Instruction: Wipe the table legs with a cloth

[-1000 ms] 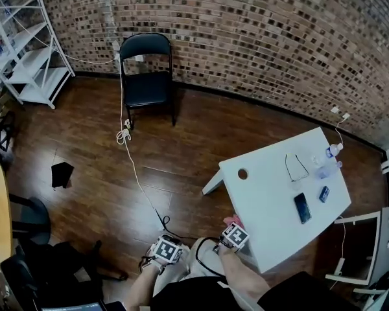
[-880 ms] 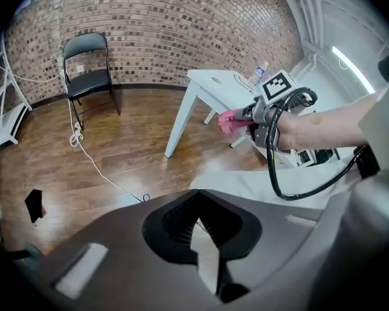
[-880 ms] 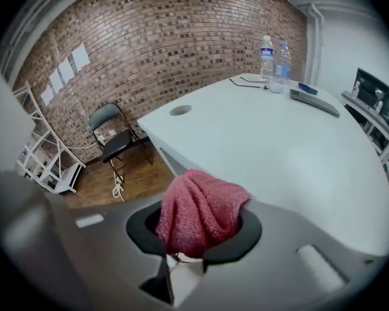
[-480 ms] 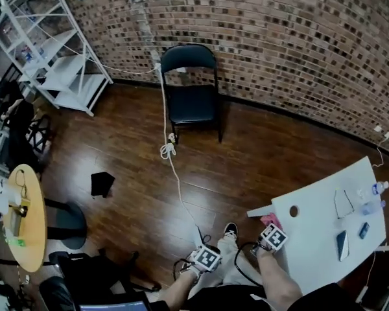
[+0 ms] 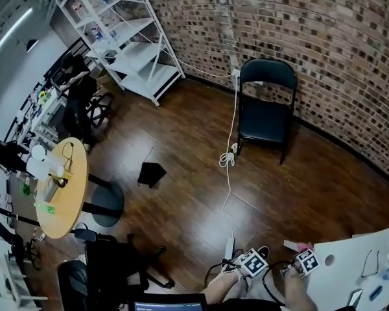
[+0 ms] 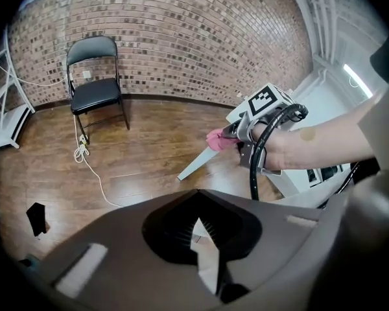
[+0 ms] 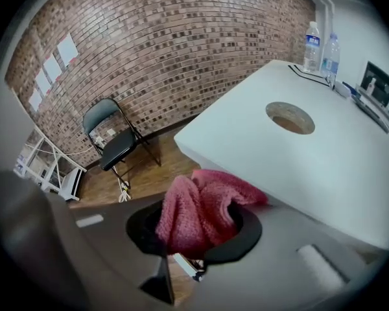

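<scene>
My right gripper (image 5: 303,256) is shut on a bunched pink cloth (image 7: 198,209) at the near corner of the white table (image 7: 324,167). In the left gripper view the cloth (image 6: 218,139) sits at the top of a slanted white table leg (image 6: 194,164), with the right gripper (image 6: 232,133) behind it. The head view shows the cloth (image 5: 304,246) and the leg (image 5: 290,245) at the bottom right. My left gripper (image 5: 249,258) hangs left of the right one, above the floor. Its jaws (image 6: 196,222) look shut with nothing in them.
A black folding chair (image 5: 264,102) stands by the brick wall, with a white cable (image 5: 228,157) trailing from it across the wood floor. White shelves (image 5: 126,37) and a round wooden table (image 5: 59,193) are to the left. Two bottles (image 7: 318,44) stand on the white table.
The head view has swung left, so the white table has slid to the bottom right corner. Both grippers keep their places by the table corner, the pink cloth still held.
</scene>
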{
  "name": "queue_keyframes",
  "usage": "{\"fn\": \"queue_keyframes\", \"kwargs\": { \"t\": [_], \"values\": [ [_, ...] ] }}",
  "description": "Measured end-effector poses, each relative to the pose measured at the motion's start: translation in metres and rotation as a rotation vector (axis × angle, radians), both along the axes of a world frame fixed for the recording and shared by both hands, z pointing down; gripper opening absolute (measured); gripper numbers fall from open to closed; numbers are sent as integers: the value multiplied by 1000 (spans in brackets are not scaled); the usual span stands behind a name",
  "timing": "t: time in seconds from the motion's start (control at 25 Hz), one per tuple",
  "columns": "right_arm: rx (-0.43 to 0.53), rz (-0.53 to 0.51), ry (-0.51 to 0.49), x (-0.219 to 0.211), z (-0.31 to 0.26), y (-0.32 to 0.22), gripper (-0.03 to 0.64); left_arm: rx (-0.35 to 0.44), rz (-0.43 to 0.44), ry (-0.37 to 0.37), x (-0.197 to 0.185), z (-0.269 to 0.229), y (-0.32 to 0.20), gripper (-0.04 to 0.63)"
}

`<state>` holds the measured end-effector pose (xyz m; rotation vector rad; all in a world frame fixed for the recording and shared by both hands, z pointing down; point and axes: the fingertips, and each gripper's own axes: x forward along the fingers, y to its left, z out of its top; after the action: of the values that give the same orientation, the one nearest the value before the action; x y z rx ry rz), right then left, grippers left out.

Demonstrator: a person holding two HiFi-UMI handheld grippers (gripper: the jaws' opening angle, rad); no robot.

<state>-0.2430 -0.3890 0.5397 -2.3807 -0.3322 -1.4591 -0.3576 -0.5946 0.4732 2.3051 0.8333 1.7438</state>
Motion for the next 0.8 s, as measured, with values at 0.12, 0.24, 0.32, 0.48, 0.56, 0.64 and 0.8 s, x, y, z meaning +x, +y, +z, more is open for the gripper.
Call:
{"fn": "queue_keyframes", "kwargs": {
  "t": [0.12,0.24,0.32,0.48,0.56,0.64,0.8],
  "values": [
    [-28,34,-3,1,8,3,81,-9,-13,-6,1,5,-10,0],
    [-42,75,-4,5,11,4,81,-15,-38,-22,-5,13,-24,0],
    [-48,102,2,10,12,7,81,-16,-41,-32,-8,22,-32,0],
    [-81,128,36,1,14,5,81,-20,-26,-71,-31,46,-42,0],
    [-93,144,57,-1,21,6,81,-23,1,-66,-33,64,-40,0],
    [-100,165,84,5,39,8,81,-28,26,-50,-24,87,-39,0],
    [-58,147,108,16,105,-42,81,34,13,-55,-13,153,-84,0]
  ]
}}
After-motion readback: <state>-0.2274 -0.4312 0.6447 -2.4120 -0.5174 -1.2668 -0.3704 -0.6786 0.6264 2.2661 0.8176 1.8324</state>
